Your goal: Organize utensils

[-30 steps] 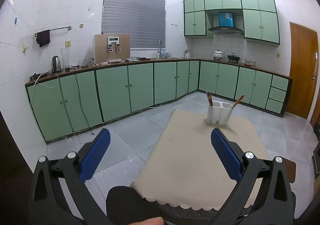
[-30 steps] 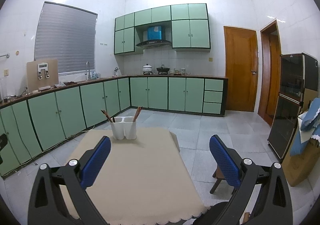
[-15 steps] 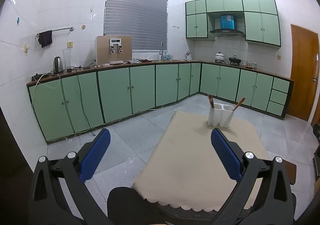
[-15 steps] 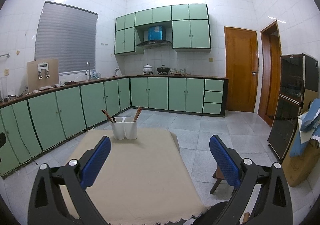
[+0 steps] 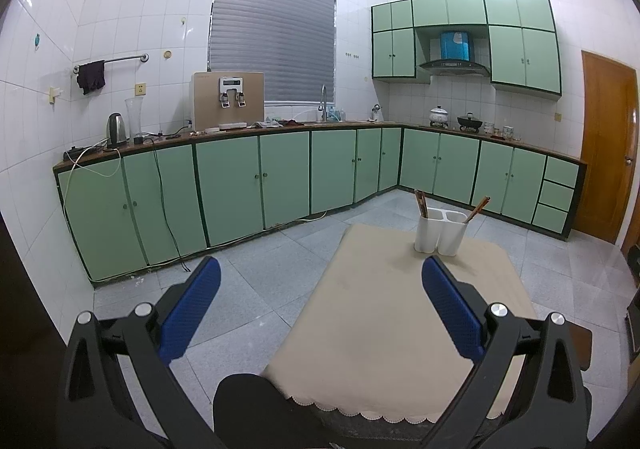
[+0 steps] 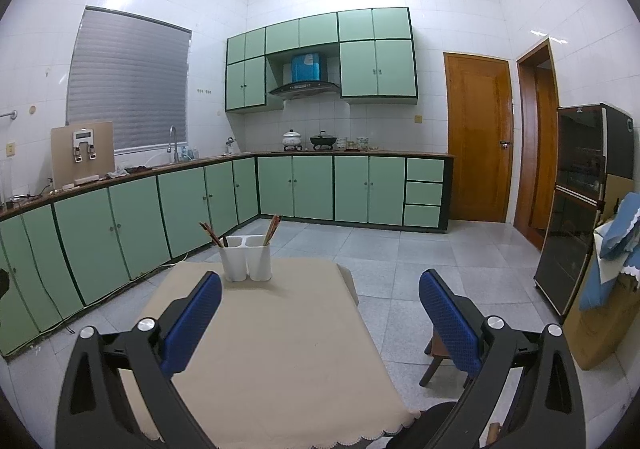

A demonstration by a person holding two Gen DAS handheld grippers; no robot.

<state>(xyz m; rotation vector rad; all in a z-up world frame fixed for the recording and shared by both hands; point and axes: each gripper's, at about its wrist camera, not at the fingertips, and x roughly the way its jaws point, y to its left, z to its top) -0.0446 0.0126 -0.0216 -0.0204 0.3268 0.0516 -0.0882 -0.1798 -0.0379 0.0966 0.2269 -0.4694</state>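
Two white cups joined as one holder [image 5: 440, 233] stand at the far end of our table [image 5: 384, 329], well ahead of both sets of fingers. Brown chopsticks [image 5: 421, 203] lean out of its left cup, and more sticks [image 5: 478, 209] out of its right cup. From our left gripper [image 5: 320, 313] the holder sits just beyond the right fingertip; from our right gripper [image 6: 320, 313] it sits just beyond the left fingertip [image 6: 200, 313]. Both grippers are spread wide and carry nothing, hovering over the near end of the beige cloth. Past the table run green cabinets [image 6: 296, 185]. Beyond our right fingers a wooden stool [image 6: 440, 357] stands beside the table.
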